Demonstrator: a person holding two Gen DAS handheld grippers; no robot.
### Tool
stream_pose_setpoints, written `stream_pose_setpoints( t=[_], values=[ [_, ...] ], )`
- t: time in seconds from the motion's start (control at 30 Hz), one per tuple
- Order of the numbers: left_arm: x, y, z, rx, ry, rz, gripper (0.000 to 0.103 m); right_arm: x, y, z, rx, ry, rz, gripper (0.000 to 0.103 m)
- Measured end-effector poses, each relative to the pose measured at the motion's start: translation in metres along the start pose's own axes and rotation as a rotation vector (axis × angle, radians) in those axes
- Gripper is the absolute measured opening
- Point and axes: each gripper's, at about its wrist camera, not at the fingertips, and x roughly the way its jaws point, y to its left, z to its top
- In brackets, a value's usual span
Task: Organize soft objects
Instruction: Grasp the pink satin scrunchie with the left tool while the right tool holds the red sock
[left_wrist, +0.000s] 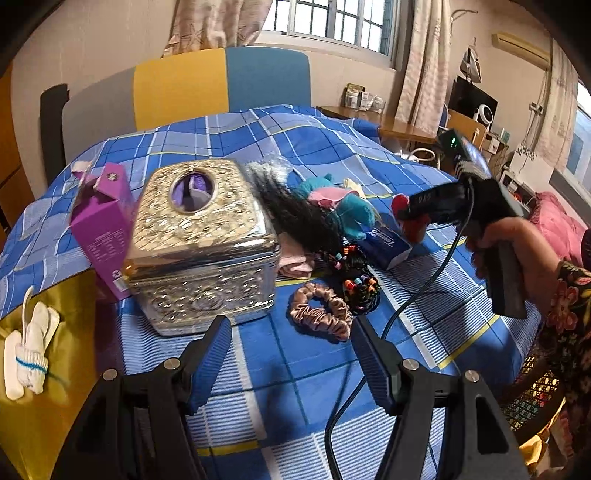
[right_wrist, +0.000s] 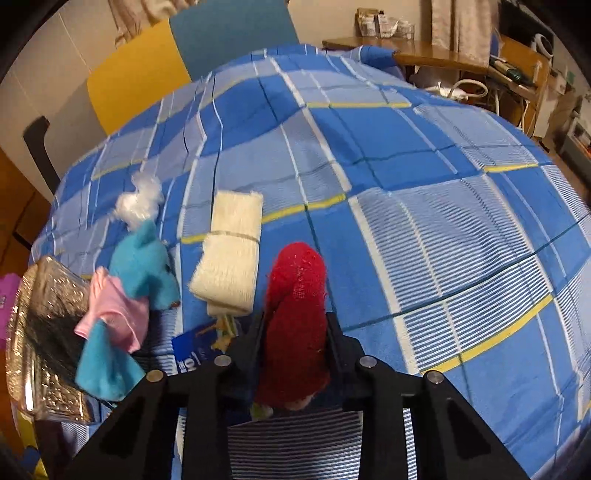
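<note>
My right gripper is shut on a red knitted soft piece, which stands up between its jaws above the blue checked bedspread. In the left wrist view a hand holds that right gripper over a blue tissue pack, with the red piece in it. My left gripper hangs open and holds nothing. Just beyond its fingers lie a pink satin scrunchie and beaded black hair ties. A teal plush toy in pink and a folded cream cloth lie nearby.
An ornate silver box stands ahead on the left with a purple carton against it. A black hairpiece lies beside the box. White socks rest on gold cloth at the far left. A cable trails across the bedspread.
</note>
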Motion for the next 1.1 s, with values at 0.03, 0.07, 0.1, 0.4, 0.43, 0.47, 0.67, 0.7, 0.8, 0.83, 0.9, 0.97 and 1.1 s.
stream_pose_setpoints(
  t=[0.03,0.07,0.1,0.4,0.43,0.47,0.67,0.7,0.8,0.83,0.9,0.97,1.1],
  values=[
    [0.003,-0.003,0.001,0.007,0.005,0.000,0.068,-0.003,0.000,0.002,0.007,-0.011,0.005,0.030],
    [0.006,-0.004,0.002,0.010,0.009,0.002,0.068,-0.006,-0.002,0.003,0.021,-0.023,0.016,0.030],
    [0.009,-0.006,0.004,0.012,0.012,0.003,0.068,-0.010,-0.005,0.004,0.036,-0.035,0.022,0.030],
    [0.046,-0.018,0.009,-0.039,0.028,-0.027,0.068,-0.043,-0.020,0.008,0.071,-0.163,-0.040,0.030],
    [0.050,-0.020,0.009,-0.048,0.017,-0.054,0.069,-0.043,-0.021,0.009,0.077,-0.160,-0.031,0.030],
    [0.052,-0.021,0.009,-0.057,0.005,-0.074,0.071,-0.042,-0.021,0.009,0.080,-0.154,-0.023,0.030],
    [0.083,-0.027,0.001,-0.057,0.041,-0.059,0.060,-0.044,-0.023,0.008,0.098,-0.163,-0.001,0.030],
    [0.087,-0.027,0.000,-0.054,0.046,-0.058,0.057,-0.044,-0.024,0.008,0.102,-0.164,0.003,0.030],
    [0.097,-0.024,-0.001,-0.047,0.056,-0.041,0.057,-0.044,-0.023,0.008,0.103,-0.162,0.018,0.030],
    [0.100,-0.023,-0.002,-0.051,0.060,-0.048,0.057,-0.044,-0.022,0.008,0.099,-0.163,0.020,0.030],
    [0.105,-0.022,-0.001,-0.063,0.076,-0.055,0.057,-0.044,-0.021,0.008,0.095,-0.166,0.024,0.030],
    [0.104,-0.021,0.000,-0.065,0.070,-0.063,0.049,-0.045,-0.021,0.008,0.097,-0.168,0.028,0.030],
    [0.106,-0.022,0.000,-0.054,0.074,-0.099,0.023,-0.046,-0.023,0.007,0.105,-0.170,0.033,0.030]
  ],
)
